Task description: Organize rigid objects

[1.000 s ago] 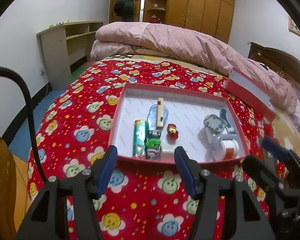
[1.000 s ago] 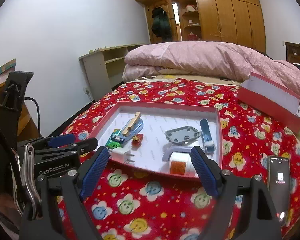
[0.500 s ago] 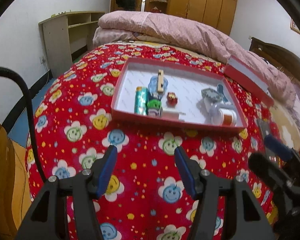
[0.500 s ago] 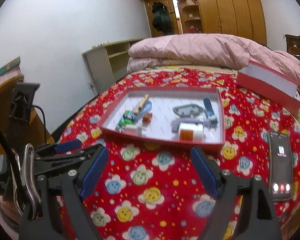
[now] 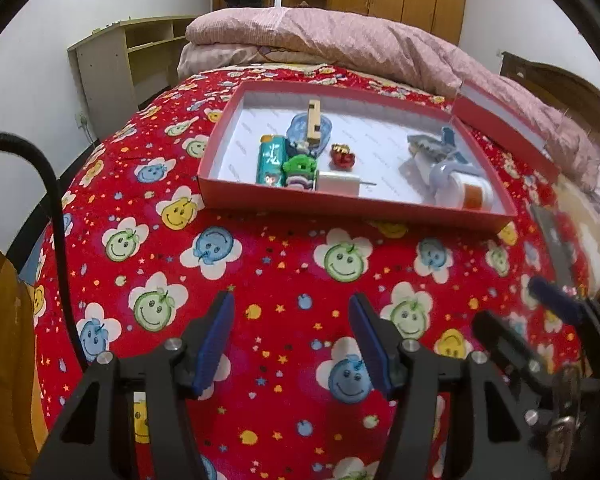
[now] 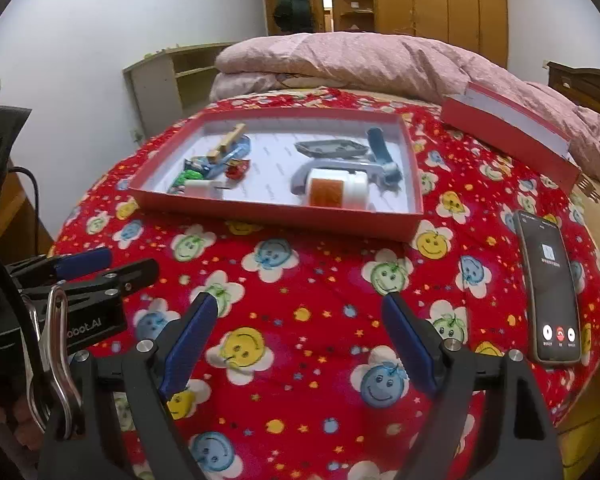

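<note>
A shallow red box (image 5: 340,206) (image 6: 276,212) with a white floor lies on the red smiley bedspread. It holds a green tube (image 5: 270,158), a green toy (image 5: 299,166), a white plug (image 5: 338,182) (image 6: 203,190), a wooden clip (image 5: 314,118) (image 6: 228,142), a small red toy (image 5: 342,156) (image 6: 236,169), a grey plate (image 6: 328,147), a blue tool (image 6: 380,152) and an orange-and-white roll (image 5: 466,195) (image 6: 336,190). My left gripper (image 5: 292,338) is open and empty, well short of the box. My right gripper (image 6: 300,338) is open and empty too.
The red box lid (image 5: 504,122) (image 6: 508,132) lies behind the box on the right. A black phone (image 6: 550,284) with a lit screen lies on the bedspread to the right. A pink quilt (image 6: 360,60) covers the far bed. A shelf unit (image 5: 120,60) stands left.
Both grippers have pulled back from the box towards the near edge of the bed; the box now looks farther away. Both stay open and empty.
</note>
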A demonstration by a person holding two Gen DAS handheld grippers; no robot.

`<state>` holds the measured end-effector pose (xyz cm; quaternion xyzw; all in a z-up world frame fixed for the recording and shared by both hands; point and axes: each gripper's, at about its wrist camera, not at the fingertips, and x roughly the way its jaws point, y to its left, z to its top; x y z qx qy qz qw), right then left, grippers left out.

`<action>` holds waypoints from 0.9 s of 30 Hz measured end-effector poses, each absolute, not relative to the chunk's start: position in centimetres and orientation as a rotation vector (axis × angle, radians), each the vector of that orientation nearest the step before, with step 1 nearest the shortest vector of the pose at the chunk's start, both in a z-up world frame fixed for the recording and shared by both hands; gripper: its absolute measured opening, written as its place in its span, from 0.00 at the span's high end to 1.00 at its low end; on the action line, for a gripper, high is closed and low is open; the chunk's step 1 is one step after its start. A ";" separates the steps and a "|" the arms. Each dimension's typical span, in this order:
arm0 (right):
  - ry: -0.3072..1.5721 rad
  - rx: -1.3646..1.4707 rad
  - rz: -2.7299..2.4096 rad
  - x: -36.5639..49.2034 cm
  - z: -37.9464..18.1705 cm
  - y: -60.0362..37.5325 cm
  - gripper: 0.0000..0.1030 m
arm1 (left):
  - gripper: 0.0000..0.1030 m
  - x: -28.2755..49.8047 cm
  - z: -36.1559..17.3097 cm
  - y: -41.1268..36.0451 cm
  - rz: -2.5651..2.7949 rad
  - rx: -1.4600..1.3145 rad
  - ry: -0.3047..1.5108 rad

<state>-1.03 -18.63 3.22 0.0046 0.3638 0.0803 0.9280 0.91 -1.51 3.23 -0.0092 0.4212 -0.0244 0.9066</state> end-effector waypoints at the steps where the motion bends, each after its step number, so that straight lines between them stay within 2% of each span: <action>1: 0.747 0.008 0.156 -1.0 3.1 -18.6 0.17 | 0.39 1.0 3.0 -1.5 -0.048 -0.018 0.873; 10: 0.763 0.023 0.054 -0.3 1.7 -19.4 0.17 | 0.39 1.0 1.7 -1.9 -0.050 0.019 0.869; 14: 0.814 0.043 0.015 0.4 0.4 -20.0 0.16 | 0.35 0.9 1.5 -2.2 -0.053 0.039 0.854; 27: 0.775 0.016 -0.019 -0.1 0.0 -19.5 0.13 | 0.16 0.8 1.1 -2.3 -0.023 0.050 0.833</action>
